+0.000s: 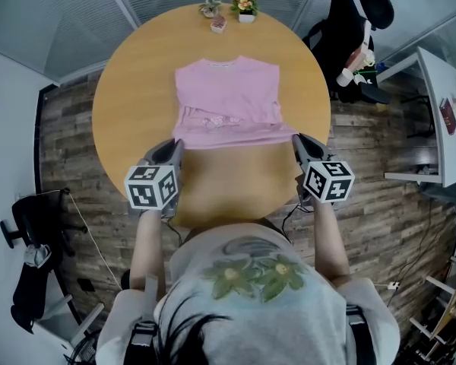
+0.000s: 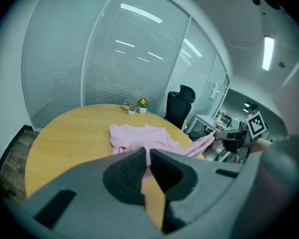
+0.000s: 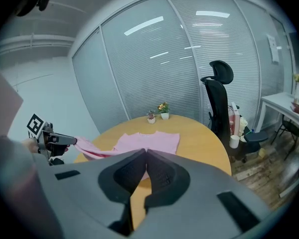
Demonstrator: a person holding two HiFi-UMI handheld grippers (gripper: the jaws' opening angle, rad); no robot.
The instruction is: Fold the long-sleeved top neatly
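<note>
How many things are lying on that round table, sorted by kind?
pink top: 1
small pots: 3
Total: 4

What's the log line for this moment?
left hand-held gripper: shut on pink top hem | right hand-held gripper: shut on hem | hem off table
</note>
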